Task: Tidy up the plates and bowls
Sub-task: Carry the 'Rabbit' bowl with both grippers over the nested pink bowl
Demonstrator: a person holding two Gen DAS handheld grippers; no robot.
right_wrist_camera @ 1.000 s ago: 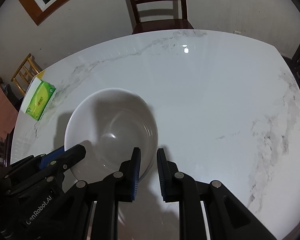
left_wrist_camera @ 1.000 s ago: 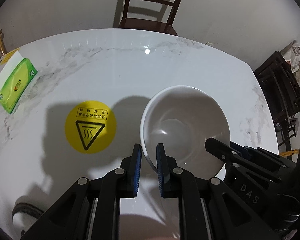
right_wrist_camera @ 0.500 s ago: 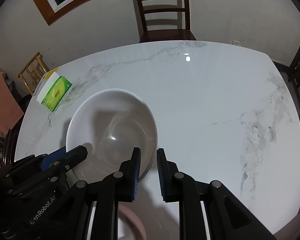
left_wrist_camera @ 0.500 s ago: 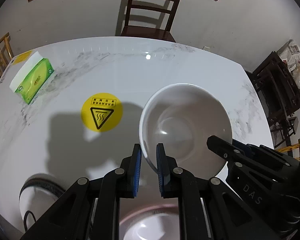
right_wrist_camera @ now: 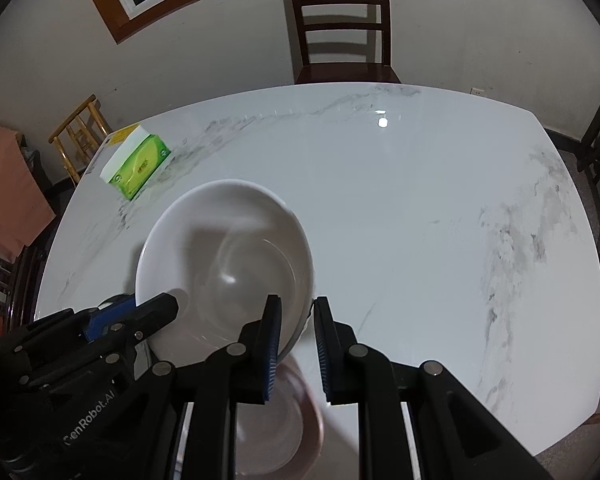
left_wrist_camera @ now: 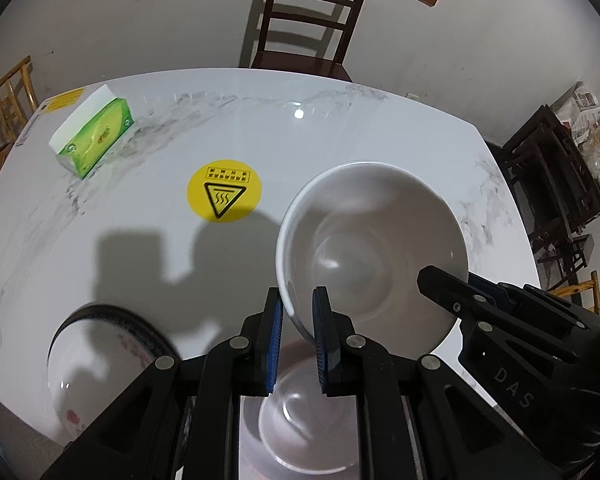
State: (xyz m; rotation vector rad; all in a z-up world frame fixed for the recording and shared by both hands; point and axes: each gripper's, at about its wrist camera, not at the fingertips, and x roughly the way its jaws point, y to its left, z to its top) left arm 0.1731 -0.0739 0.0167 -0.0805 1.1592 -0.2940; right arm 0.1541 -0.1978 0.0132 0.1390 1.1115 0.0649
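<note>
A large plain white bowl (left_wrist_camera: 372,248) hangs in the air above the marble table (left_wrist_camera: 360,136), gripped on two sides. My left gripper (left_wrist_camera: 298,300) is shut on its left rim, one pad inside and one outside. My right gripper (right_wrist_camera: 296,308) is shut on the opposite rim of the same bowl (right_wrist_camera: 224,256). Each gripper shows in the other's view: the right gripper (left_wrist_camera: 440,280) and the left gripper (right_wrist_camera: 160,308). Under the held bowl, near the table's front edge, sits a pale bowl with a pinkish rim (left_wrist_camera: 308,432). A black-rimmed white dish (left_wrist_camera: 96,360) lies at the front left.
A green tissue box (left_wrist_camera: 92,140) lies at the far left of the table, and a round yellow warning sticker (left_wrist_camera: 224,195) marks its middle. A dark wooden chair (left_wrist_camera: 308,28) stands behind the far edge. More dark furniture (left_wrist_camera: 552,184) stands to the right of the table.
Both grippers have risen and pulled back toward the near edge with the white bowl between them. The black-rimmed dish and the pink-rimmed bowl have come into view below.
</note>
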